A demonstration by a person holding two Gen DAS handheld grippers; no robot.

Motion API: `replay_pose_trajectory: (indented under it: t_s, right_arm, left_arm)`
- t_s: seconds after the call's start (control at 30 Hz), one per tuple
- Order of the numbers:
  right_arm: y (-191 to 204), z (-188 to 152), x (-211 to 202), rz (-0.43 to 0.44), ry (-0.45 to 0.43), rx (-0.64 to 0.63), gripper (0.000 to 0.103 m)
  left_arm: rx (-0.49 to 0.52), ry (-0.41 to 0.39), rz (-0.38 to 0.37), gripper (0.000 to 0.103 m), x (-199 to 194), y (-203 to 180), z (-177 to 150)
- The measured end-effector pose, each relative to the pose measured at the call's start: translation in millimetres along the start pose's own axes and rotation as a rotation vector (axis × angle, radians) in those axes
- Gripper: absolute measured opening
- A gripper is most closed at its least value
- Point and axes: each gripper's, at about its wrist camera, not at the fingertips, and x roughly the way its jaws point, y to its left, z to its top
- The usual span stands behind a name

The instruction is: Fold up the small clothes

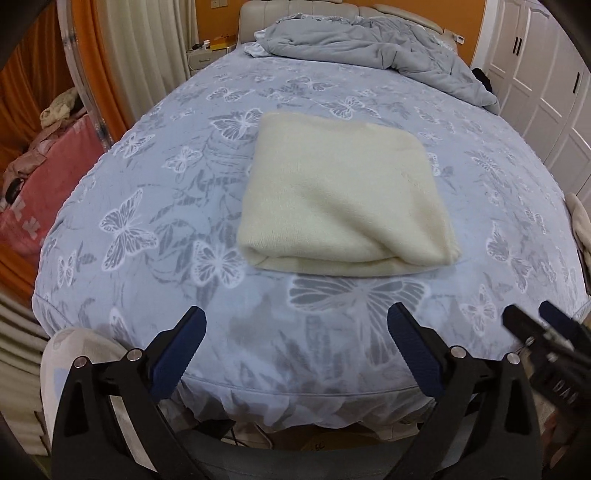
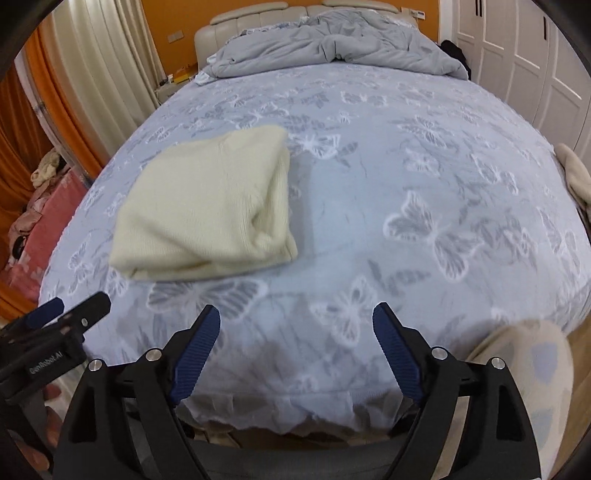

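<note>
Nearest, my left claw (image 1: 295, 317) and my right claw (image 2: 296, 314): both sets of blue-padded jaws spread wide with nothing between them, poised over the foot edge of the bed sheet (image 1: 147, 184), pale blue with a white butterfly print. Mid-distance, one cream knitted garment (image 1: 343, 199), folded into a thick squarish bundle, lying flat on the sheet at twelve o'clock from my left claw and at about ten o'clock from my right, well apart from both. Farthest, a crumpled grey duvet (image 1: 373, 48) heaped against the padded headboard (image 2: 251, 18) at twelve o'clock.
</note>
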Motion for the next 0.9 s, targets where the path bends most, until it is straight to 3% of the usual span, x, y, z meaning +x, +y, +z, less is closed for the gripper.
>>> replay_pose_trajectory:
  t_s: [0.4, 0.9]
  right_arm:
    - [5.3, -14.5, -2.1, 0.022, 0.011, 0.022, 0.083]
    - [23.3, 10.3, 4.1, 0.039, 0.019, 0.034, 0.083]
  left_arm:
    - [0.010, -0.030, 0.042, 0.096, -8.7, -0.2, -21.2]
    - [0.018, 0.004, 0.079, 0.096, 2.6, -1.5, -2.7]
